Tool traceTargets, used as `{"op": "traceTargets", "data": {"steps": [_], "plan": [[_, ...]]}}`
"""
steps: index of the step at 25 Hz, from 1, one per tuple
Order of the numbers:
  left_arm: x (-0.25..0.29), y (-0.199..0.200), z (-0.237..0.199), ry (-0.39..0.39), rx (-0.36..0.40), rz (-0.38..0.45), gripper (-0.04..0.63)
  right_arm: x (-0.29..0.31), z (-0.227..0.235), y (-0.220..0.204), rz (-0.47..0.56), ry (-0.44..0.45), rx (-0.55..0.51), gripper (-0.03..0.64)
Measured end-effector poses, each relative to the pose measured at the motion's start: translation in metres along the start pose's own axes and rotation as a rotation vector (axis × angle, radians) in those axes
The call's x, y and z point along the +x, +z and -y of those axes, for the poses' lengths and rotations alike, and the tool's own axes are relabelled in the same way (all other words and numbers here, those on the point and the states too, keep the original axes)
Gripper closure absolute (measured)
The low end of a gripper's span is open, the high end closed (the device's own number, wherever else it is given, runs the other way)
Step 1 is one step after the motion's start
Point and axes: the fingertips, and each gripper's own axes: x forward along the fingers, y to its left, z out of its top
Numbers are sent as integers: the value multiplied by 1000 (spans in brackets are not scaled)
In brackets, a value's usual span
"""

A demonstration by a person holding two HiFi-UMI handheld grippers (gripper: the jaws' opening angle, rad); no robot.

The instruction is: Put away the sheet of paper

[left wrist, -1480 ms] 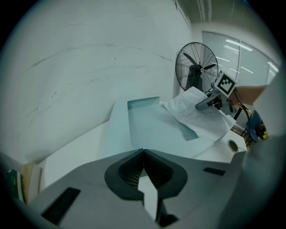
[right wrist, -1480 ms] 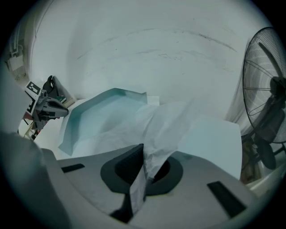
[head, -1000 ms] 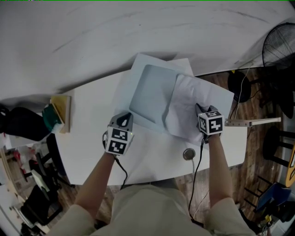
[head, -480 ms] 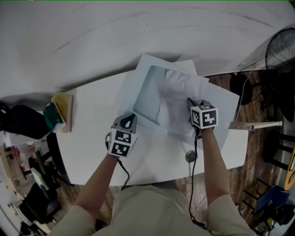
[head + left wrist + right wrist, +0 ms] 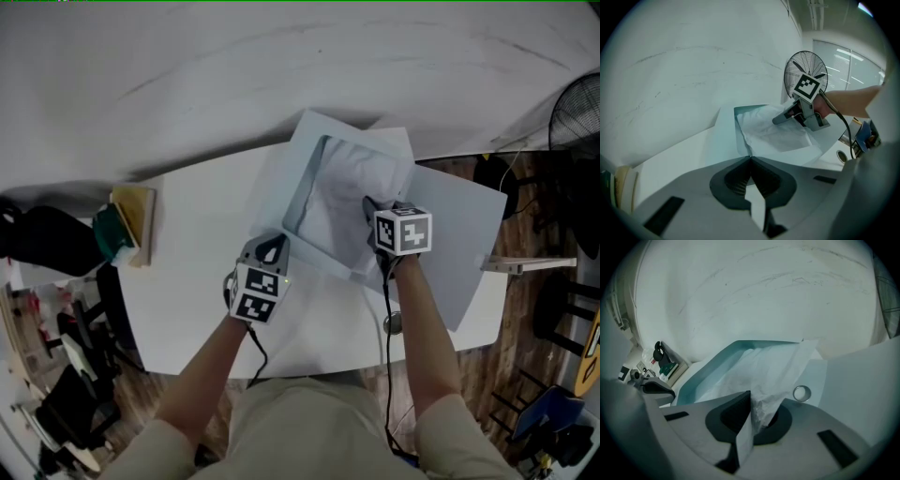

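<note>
Pinching the sheet of paper [image 5: 774,365] with my right gripper [image 5: 751,401]: the jaws are pressed together on its crumpled near edge. Most of the sheet lies inside the translucent plastic folder [image 5: 305,183], reaching toward the far edge, creased and not flat. The folder sits on the white table [image 5: 197,244] toward its far side, with its wide cover [image 5: 469,234] flopped out to the right, past the table edge.

My left gripper [image 5: 750,158] is at the folder's near-left corner, jaws closed on the plastic edge there. The two grippers sit side by side, apart, with the folder's near edge running between them.

Round metal fitting [image 5: 392,323] is set in the table just near-side of the cover, beside my right wrist and touching nothing. On the table's left end there's a tan flat thing [image 5: 133,220] with something green against it; can't identify either. Standing fan [image 5: 579,108] is off the table at far right. Nothing lies across the folder's mouth but the paper itself.
</note>
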Motion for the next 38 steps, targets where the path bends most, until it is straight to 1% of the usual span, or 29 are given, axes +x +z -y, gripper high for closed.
{"op": "traceTargets", "data": {"steps": [4,6,8,14,21,28,29,31,32,34,35,38], "plan": [[0,-1,0,-6,-7,4,575,10,-12,3,13,41,70,594],[1,0,0,-8,-1,8,575,14,-17,6,25,65,118,594],[2,0,0,-9,6,12,575,19,-21,8,32,74,143,594],[2,0,0,-9,-11,13,575,36,-40,16,44,85,146,594],[2,0,1,-13,-11,11,575,50,-56,23,56,126,208,594],[2,-1,-1,-19,-28,17,575,53,-64,27,65,137,202,591],[2,-1,-1,-20,-28,18,575,52,-65,27,62,134,191,563],[2,-1,-1,-22,-26,19,575,50,-68,26,51,123,160,412],[2,-1,-1,-21,-24,20,575,48,-69,26,47,109,140,364],[3,0,-1,-20,-24,23,575,44,-66,26,38,56,97,296],[3,-1,-1,-19,-26,23,575,42,-64,25,30,23,74,240],[3,-1,-1,-18,-26,24,575,38,-62,22,3,-47,-6,171]]}}
